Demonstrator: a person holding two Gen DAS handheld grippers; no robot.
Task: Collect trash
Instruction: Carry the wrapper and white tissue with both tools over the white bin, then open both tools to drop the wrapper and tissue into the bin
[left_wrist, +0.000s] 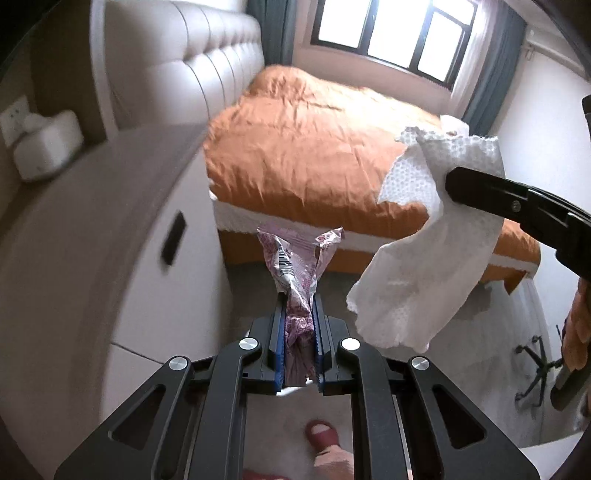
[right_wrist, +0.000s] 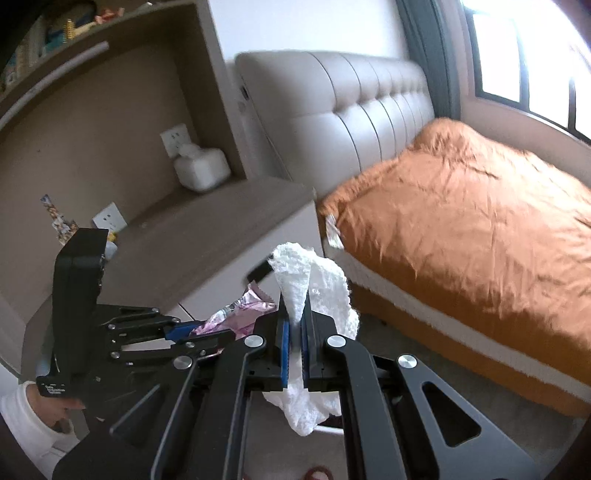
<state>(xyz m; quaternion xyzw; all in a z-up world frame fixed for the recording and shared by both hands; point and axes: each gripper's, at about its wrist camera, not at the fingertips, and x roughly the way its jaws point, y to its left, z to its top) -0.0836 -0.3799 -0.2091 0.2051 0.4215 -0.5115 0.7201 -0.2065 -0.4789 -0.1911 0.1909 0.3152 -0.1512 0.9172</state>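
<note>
My left gripper (left_wrist: 298, 295) is shut on a crumpled pink and white snack wrapper (left_wrist: 295, 266), held in the air above the floor. The wrapper also shows in the right wrist view (right_wrist: 243, 314), where the left gripper (right_wrist: 221, 334) is at the lower left. My right gripper (right_wrist: 295, 302) is shut on a white paper towel (right_wrist: 317, 288) that hangs down below the jaws. In the left wrist view the right gripper's fingers (left_wrist: 480, 188) come in from the right with the paper towel (left_wrist: 424, 266) draped from them.
A bed with an orange cover (left_wrist: 314, 147) and padded headboard (right_wrist: 351, 103) fills the background. A white cabinet (left_wrist: 129, 266) with a taupe top (right_wrist: 207, 229) stands to the left, with a white box (right_wrist: 201, 170) in its niche. A chair base (left_wrist: 535, 365) stands on the floor at right.
</note>
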